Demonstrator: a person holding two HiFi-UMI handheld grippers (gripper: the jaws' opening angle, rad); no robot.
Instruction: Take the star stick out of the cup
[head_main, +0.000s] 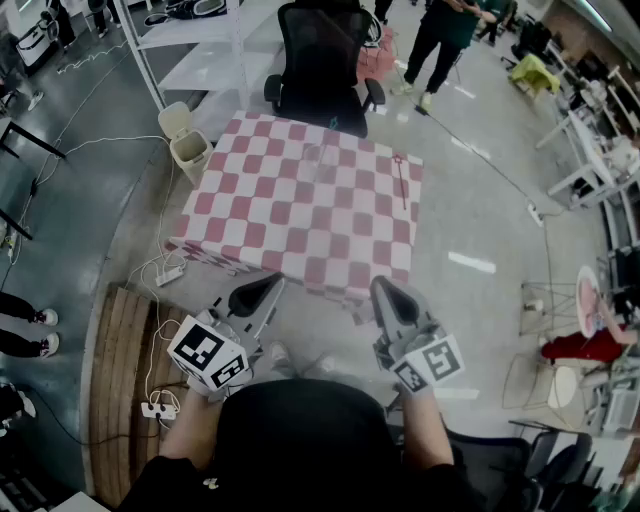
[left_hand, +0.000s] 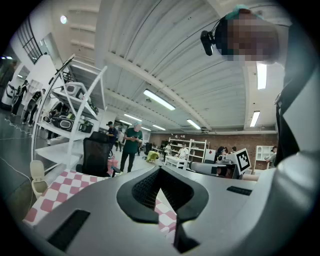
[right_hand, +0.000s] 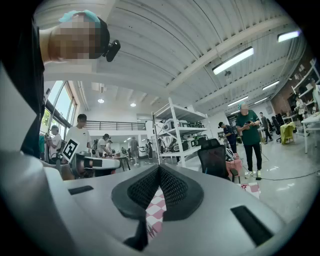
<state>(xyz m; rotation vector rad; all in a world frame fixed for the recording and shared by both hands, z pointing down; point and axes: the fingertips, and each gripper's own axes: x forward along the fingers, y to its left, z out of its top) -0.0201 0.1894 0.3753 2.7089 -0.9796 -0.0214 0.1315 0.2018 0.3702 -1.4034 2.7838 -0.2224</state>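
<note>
A table with a pink and white checked cloth (head_main: 300, 215) stands in front of me in the head view. On its far middle stands a clear cup (head_main: 322, 162). A thin red star stick (head_main: 401, 182) lies flat on the cloth near the right edge, outside the cup. My left gripper (head_main: 274, 283) and right gripper (head_main: 383, 286) are held close to my body, short of the table's near edge. Both are shut with nothing in them. The left gripper view shows its jaws (left_hand: 160, 169) meeting, and the right gripper view shows the same (right_hand: 159, 168). Neither gripper view shows the cup or the stick.
A black office chair (head_main: 320, 60) stands at the table's far side. A beige bin (head_main: 186, 140) is off the far left corner. A power strip with cables (head_main: 168, 273) and a wooden pallet (head_main: 125, 380) lie on the floor at left. People (head_main: 440, 40) walk beyond.
</note>
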